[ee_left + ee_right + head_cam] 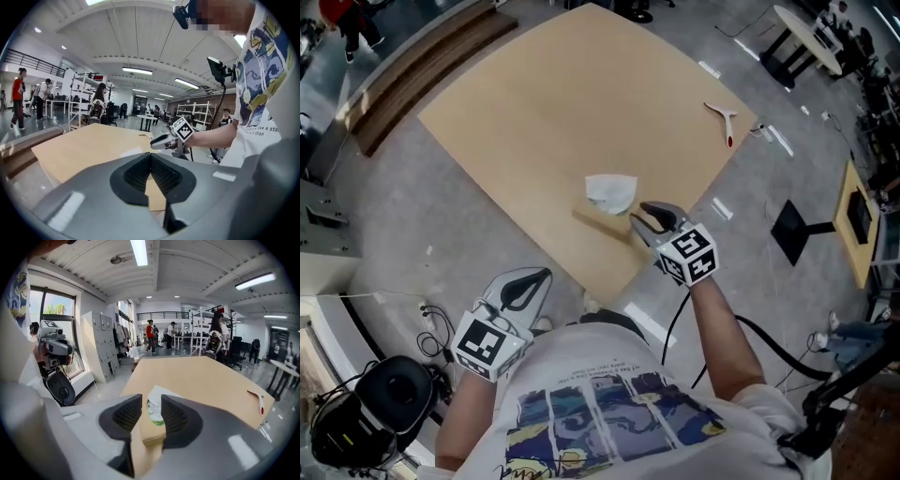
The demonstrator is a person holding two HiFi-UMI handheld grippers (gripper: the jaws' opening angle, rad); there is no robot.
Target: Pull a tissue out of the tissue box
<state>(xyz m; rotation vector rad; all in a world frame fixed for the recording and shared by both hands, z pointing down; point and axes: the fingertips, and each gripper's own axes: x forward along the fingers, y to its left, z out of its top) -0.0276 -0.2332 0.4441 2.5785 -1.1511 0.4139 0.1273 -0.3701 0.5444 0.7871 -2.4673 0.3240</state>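
Observation:
A flat tan tissue box (598,222) lies near the table's front edge, and a white tissue (611,191) sticks up from its top. My right gripper (636,218) is just right of the box, low over the table edge, its jaws open and empty. In the right gripper view the box (151,431) and its tissue (158,393) show through the gap of that gripper (151,405), a short way ahead. My left gripper (542,277) hangs off the table near my body, its jaw tips together and holding nothing. The left gripper (150,157) view shows the right gripper (157,140) over the table.
A white tool with a red tip (724,119) lies at the far right of the tan table (553,103). A wooden bench (422,64) stands beyond the table's left side. Black headphones and cables (389,398) lie on the floor at the lower left. People stand far off in the hall.

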